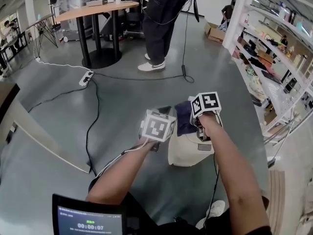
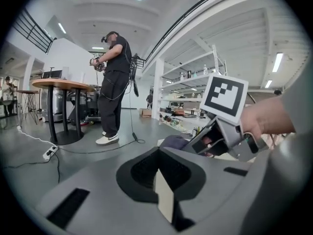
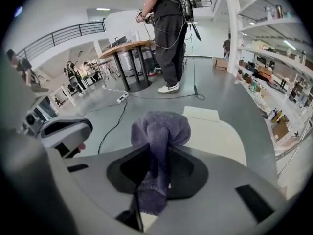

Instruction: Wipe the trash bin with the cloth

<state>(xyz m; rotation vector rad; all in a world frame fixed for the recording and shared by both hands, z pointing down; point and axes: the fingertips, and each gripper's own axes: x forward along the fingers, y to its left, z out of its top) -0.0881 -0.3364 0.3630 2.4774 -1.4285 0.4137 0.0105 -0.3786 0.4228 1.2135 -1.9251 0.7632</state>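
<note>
A cream trash bin (image 1: pixel 186 151) stands on the grey floor just in front of me. A dark purple cloth (image 1: pixel 184 117) lies on its top at the far side. My right gripper (image 1: pixel 206 112) is over the bin, shut on the cloth (image 3: pixel 159 131), which bunches out past the jaws above the bin's cream lid (image 3: pixel 220 133). My left gripper (image 1: pixel 158 127) hovers beside the bin's left edge, its jaws together with nothing between them (image 2: pixel 159 173). In the left gripper view the right gripper (image 2: pixel 222 133) and the cloth (image 2: pixel 173 142) show close ahead.
A person (image 1: pixel 160 23) stands a few steps beyond the bin, next to a round wooden table (image 1: pixel 98 9). Black cables (image 1: pixel 91 111) and a power strip (image 1: pixel 86 77) cross the floor at left. Stocked shelves (image 1: pixel 274 58) line the right side. A cardboard box (image 1: pixel 214 32) sits by them.
</note>
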